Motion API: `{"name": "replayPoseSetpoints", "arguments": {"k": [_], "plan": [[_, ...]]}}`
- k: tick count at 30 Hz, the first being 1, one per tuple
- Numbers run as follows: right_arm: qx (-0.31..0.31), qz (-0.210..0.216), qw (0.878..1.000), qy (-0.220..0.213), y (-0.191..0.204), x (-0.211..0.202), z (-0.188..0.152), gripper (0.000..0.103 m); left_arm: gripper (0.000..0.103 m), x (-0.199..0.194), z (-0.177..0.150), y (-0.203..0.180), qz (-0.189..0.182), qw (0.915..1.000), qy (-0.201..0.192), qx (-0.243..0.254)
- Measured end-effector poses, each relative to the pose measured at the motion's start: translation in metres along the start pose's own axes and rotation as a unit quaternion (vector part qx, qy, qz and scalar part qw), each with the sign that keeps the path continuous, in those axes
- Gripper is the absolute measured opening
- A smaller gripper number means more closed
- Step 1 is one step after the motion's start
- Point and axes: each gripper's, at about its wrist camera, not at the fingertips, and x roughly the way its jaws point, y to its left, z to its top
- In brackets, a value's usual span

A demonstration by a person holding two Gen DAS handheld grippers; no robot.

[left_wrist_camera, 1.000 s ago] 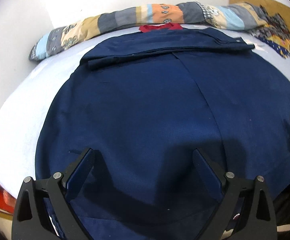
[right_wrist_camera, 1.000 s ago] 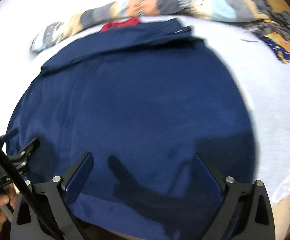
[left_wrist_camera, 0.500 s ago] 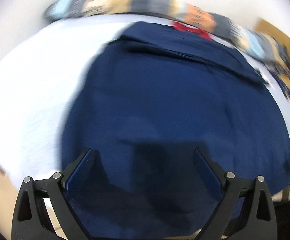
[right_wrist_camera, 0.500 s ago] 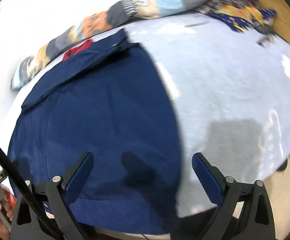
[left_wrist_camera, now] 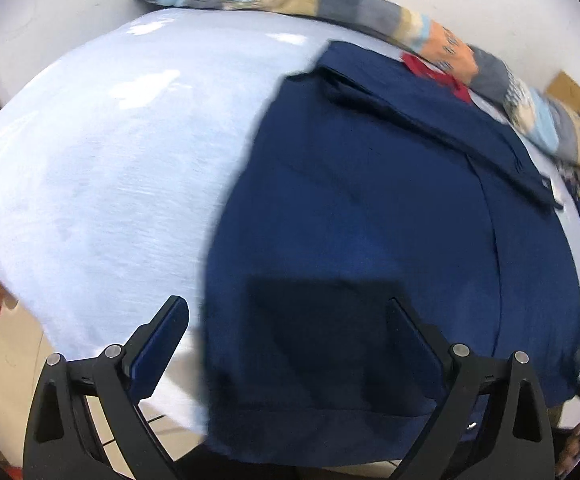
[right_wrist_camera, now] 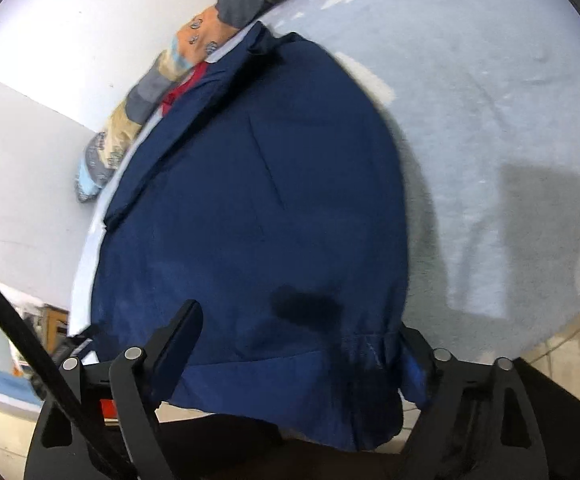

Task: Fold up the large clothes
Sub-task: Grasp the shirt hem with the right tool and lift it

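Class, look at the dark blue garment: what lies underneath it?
The blue garment lies on a pale blue sheet, seen all round it. A red cloth peeks out at its far edge; the rest underneath is covered.

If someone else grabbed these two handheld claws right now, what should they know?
Left gripper: open, empty, over the near left corner of the navy blue cloth garment.
Right gripper: fingers have just been closing, the near right hem corner between them, not visibly pinched.
The garment lies flat on the pale blue bed sheet, far edge already folded over.
Left: grip both near corners and fold.
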Motion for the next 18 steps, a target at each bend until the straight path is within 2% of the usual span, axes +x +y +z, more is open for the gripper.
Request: {"name": "replayPoseSetpoints", "arguments": {"k": [1, 3, 5, 6, 7, 10, 13, 14, 15, 17, 18], "plan": [[0.001, -0.016, 1.0, 0.002, -0.002, 0.001, 0.0, 0.084, 0.098, -0.002, 0.001, 0.008, -0.002, 1.0, 0.003, -0.009], [-0.006, -0.044, 0.999, 0.009, -0.003, 0.005, -0.003, 0.068, 0.098, -0.003, 0.002, 0.024, -0.007, 0.9995, 0.015, -0.028], [-0.028, -0.066, 0.997, 0.002, 0.003, 0.003, -0.002, 0.036, 0.098, -0.004, 0.003, 0.038, -0.013, 0.9987, 0.018, -0.046], [-0.032, -0.057, 0.998, -0.003, 0.007, 0.001, -0.001, 0.029, 0.098, -0.006, 0.003, 0.042, -0.012, 0.9985, 0.019, -0.049], [-0.032, -0.049, 0.998, -0.008, 0.004, 0.001, 0.001, 0.025, 0.098, -0.007, 0.003, 0.044, -0.015, 0.9984, 0.021, -0.051], [-0.044, -0.052, 0.998, -0.008, 0.009, 0.006, 0.003, 0.024, 0.098, -0.01, 0.001, 0.05, -0.034, 0.9976, 0.031, -0.051], [-0.011, -0.041, 0.999, 0.001, -0.002, 0.012, 0.004, 0.024, 0.094, -0.007, -0.004, 0.056, -0.069, 0.9943, 0.05, -0.065], [0.002, -0.033, 0.999, 0.001, -0.006, 0.012, 0.005, 0.024, 0.08, -0.002, -0.006, 0.056, -0.083, 0.9923, 0.062, -0.068], [0.011, -0.027, 1.0, 0.001, -0.008, 0.012, 0.006, 0.025, 0.056, 0.002, -0.008, 0.055, -0.088, 0.9912, 0.073, -0.067], [0.02, -0.021, 1.0, 0.002, -0.01, 0.013, 0.006, 0.025, 0.029, 0.015, -0.013, 0.053, -0.094, 0.988, 0.104, -0.065], [0.021, -0.021, 1.0, 0.001, -0.01, 0.013, 0.006, 0.025, 0.029, 0.014, -0.015, 0.05, -0.094, 0.988, 0.108, -0.059]]}}
